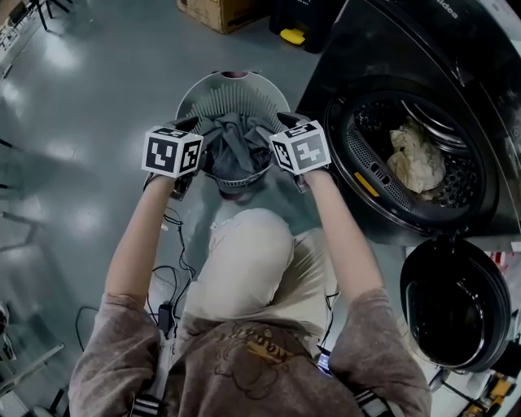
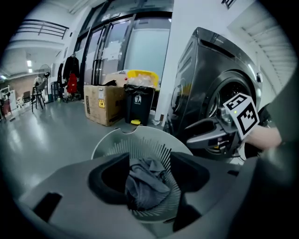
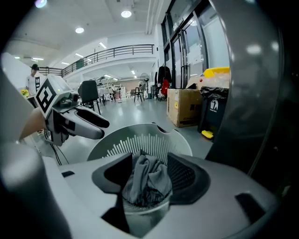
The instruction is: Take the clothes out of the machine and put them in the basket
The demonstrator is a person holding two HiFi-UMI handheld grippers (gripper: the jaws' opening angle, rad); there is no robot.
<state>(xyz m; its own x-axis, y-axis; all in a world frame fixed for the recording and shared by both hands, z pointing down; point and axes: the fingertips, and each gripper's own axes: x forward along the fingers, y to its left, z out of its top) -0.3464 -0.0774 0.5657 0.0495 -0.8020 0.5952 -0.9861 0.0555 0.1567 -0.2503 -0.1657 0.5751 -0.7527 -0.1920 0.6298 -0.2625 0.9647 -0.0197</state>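
Note:
A white slatted basket (image 1: 232, 91) stands on the floor in front of me, with a grey garment (image 1: 236, 145) bunched up inside it. My left gripper (image 1: 189, 130) hovers at the basket's left rim and my right gripper (image 1: 285, 122) at its right rim. In the left gripper view the jaws (image 2: 148, 175) stand apart, the grey garment (image 2: 147, 186) lying in the basket beyond them. The right gripper view shows the same: my right gripper (image 3: 148, 176) is open above the garment (image 3: 147, 182). A beige cloth (image 1: 415, 159) lies in the drum of the dark washing machine (image 1: 391, 49) at right.
The machine's round door (image 1: 454, 303) hangs open low at the right. A cardboard box (image 1: 220, 12) and a black bin (image 2: 138, 101) stand behind the basket. Cables (image 1: 171, 269) trail on the grey floor by my left knee.

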